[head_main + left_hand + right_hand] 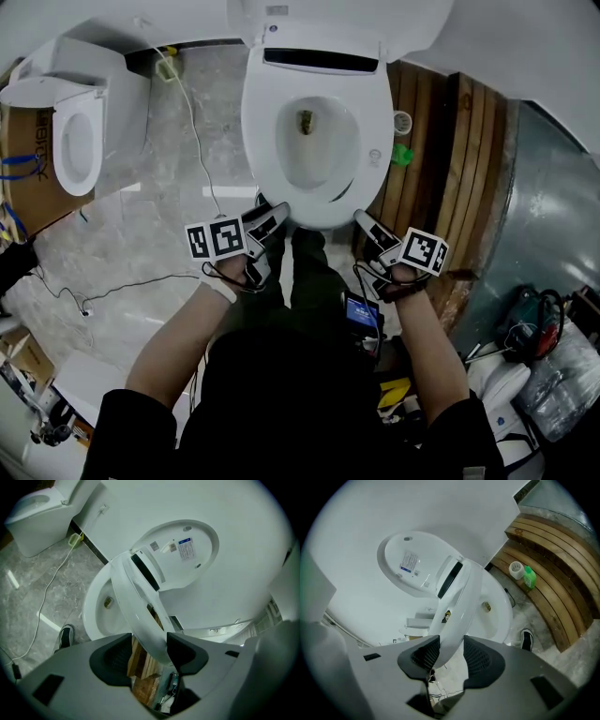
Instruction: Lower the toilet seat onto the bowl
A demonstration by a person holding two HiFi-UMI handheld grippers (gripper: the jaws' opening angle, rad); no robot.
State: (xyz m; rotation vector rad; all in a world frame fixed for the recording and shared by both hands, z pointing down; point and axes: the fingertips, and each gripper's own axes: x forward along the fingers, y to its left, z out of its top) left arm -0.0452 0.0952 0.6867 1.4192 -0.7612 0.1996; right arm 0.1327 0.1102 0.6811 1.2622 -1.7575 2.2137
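Right fingers (480,660) clamped on white toilet seat (461,597), front rim hidden between them; left fingers (185,651) apart astride it; hinge at twelve o'clock.

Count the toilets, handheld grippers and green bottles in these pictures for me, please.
Toilets: 2, near toilet and far toilet
Grippers: 2, left gripper and right gripper
Green bottles: 1, the green bottle
Total: 5

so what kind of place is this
Likely a workshop or test room, not a working bathroom: beside the toilet a second toilet stands by a cardboard box, with loose cables and tools lying about.
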